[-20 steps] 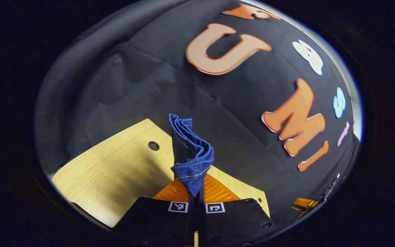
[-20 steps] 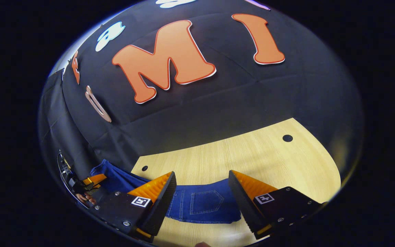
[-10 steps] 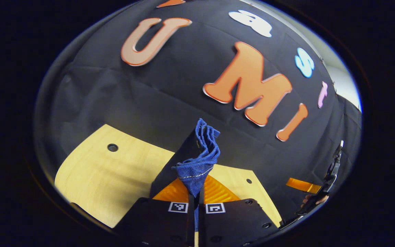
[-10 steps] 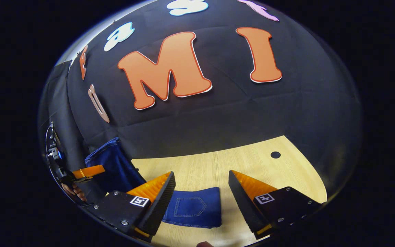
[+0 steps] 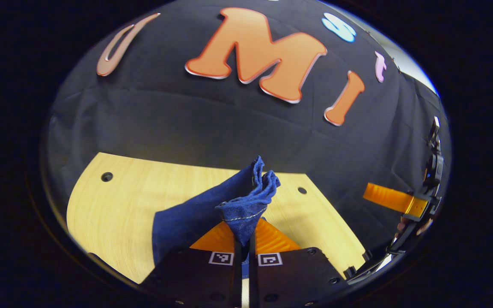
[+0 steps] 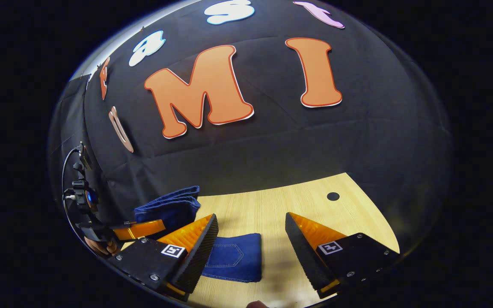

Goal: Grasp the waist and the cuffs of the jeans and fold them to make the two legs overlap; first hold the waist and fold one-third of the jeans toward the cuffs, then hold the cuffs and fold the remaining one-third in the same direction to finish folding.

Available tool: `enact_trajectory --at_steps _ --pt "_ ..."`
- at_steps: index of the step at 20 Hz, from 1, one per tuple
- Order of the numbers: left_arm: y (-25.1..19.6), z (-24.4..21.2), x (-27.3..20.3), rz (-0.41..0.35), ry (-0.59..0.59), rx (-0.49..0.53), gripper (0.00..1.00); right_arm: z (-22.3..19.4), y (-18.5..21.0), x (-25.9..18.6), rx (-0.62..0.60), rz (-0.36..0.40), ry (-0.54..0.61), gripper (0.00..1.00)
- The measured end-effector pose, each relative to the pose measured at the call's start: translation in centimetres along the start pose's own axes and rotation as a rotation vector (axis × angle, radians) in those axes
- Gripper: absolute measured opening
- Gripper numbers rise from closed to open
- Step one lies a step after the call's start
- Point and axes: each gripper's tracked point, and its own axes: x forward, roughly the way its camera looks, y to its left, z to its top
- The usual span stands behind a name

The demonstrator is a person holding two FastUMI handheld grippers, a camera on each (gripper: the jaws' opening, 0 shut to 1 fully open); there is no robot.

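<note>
left gripper [image 5: 243, 246] is pinched tight on a bunched wad of the jeans [image 5: 246, 201], both fingers pressed together with the blue denim squeezed between them and a stitched hem edge poking up at 12 o'clock from the tips; a length of the cloth hangs away toward 8 o'clock over the table [image 5: 118, 205]

right gripper [image 6: 250, 239] is spread wide, fingers well apart and holding nothing, hovering over the folded part of the jeans [image 6: 233, 261], which lies flat on the table [image 6: 315, 205] between and just beyond its fingertips, nearer the left finger

from the right gripper view you get the back pocket with its pale stitching on the flat piece, plus a lifted layer of denim [image 6: 169, 209] raised at 9 o'clock, where the left gripper [image 6: 137, 230] and a hand [image 6: 101, 246] behind it sit at the edge; i cannot tell from there how that gripper grips

from the left gripper view you get the crumpled hem up close, and out at 3 o'clock the right gripper [image 5: 394, 200] with its one visible ribbed finger sticking out, fingertips of a hand [image 5: 422, 226] just behind

denim is dark blue, thick, softly creased; the tabletop is pale wood grain with small round holes [image 5: 107, 176]; the inner faces of the fingers are ridged
</note>
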Motion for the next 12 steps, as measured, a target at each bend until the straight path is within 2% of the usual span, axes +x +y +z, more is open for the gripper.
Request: enact_trajectory --at_steps 2,5,6,8,10,11,12 --pt "-1.0 -1.2 0.1 -0.016 0.031 0.027 0.11 0.2 -0.5 -0.2 -0.006 -0.005 -0.006 0.97" --pt "-1.3 -1.0 -0.4 -0.021 0.012 0.068 0.48 0.6 -0.9 -0.3 -0.022 -0.006 -0.019 0.97" --pt "-1.5 -0.6 -0.9 -0.026 -0.011 0.075 0.46 0.7 -1.0 -0.3 -0.027 -0.010 -0.022 0.97" --pt "-1.9 0.7 -1.8 -0.023 -0.061 0.085 0.76 1.0 -0.9 -0.1 -0.028 -0.005 -0.028 0.97" --pt "-1.7 1.8 -3.1 -0.009 -0.089 0.092 0.74 1.3 -0.5 -0.1 -0.026 0.005 -0.034 0.97" --pt "-1.6 2.4 -3.6 -0.001 -0.108 0.093 0.83 1.5 -0.3 -0.1 -0.027 0.009 -0.041 0.97" --pt "-1.4 3.1 -4.4 0.013 -0.130 0.093 0.87 1.8 0.0 -0.2 -0.032 0.013 -0.049 0.97"
